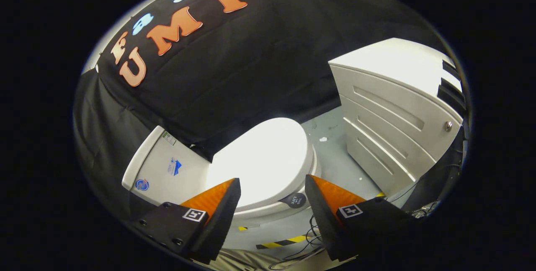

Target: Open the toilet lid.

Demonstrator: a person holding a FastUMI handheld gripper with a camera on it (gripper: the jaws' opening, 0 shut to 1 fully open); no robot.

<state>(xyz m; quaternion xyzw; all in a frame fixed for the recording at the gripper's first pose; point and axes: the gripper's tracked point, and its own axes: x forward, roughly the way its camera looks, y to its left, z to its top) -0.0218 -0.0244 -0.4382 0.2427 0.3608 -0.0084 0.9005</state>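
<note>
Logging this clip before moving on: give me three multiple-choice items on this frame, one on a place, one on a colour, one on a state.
1. Where is the cabinet?
A. On the floor beside the toilet bowl
B. On top of the tank
C. Between the fingers

2. What colour are the finger pads?
A. Green
B. Orange
C. Blue

3. How is the toilet lid?
A. Raised
B. Removed
C. Down, closed

Key: 1 A, it stands on the grey floor next to the bowl; 2 B, both pads show orange; 3 C, the lid lies flat ahead of the open gripper, untouched.
</note>
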